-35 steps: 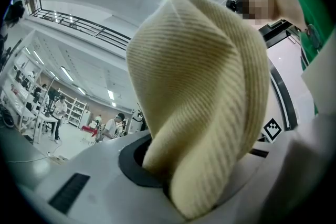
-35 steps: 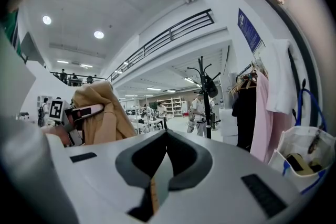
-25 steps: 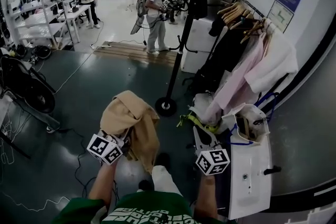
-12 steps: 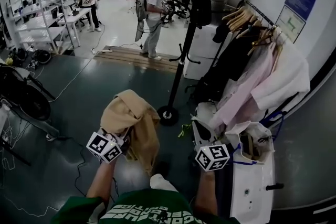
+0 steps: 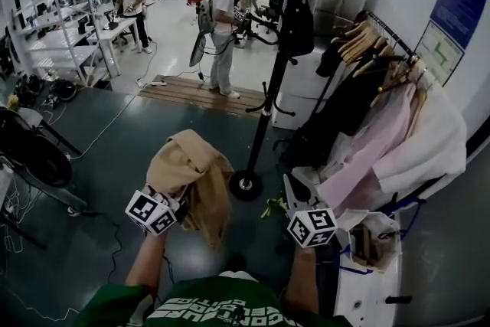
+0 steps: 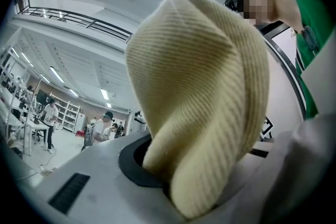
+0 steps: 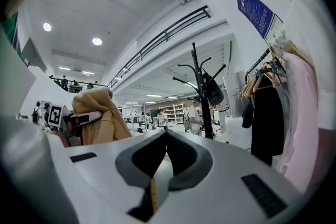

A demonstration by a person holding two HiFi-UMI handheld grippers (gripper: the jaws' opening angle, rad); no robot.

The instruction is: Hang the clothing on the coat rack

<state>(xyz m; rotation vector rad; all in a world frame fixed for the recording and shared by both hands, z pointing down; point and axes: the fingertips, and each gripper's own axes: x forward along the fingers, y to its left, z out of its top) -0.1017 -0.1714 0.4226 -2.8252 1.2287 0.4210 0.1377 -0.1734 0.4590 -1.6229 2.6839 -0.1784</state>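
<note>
A tan knit garment [image 5: 187,168] hangs bunched from my left gripper [image 5: 182,201], which is shut on it low at the left of the head view. In the left gripper view the ribbed cloth [image 6: 199,92] fills the middle and is pinched where the jaws meet [image 6: 168,183]. The black coat rack [image 5: 274,84] stands ahead and slightly right, its round base [image 5: 246,185] on the floor, with a dark bag on an upper hook. My right gripper [image 5: 289,189] is shut and empty, pointing up near the base. The right gripper view shows the rack [image 7: 201,89] and the garment [image 7: 100,115].
A clothes rail [image 5: 383,34] with wooden hangers, dark, pink and white garments stands right of the rack. A white cabinet [image 5: 367,287] sits at the lower right. People [image 5: 224,27] work at the back; benches and a bike [image 5: 31,157] are on the left.
The coat rack's base has come nearer and lower in the head view, and the clothes rail has shifted right. Both grippers keep their places, the left still holding the garment.
</note>
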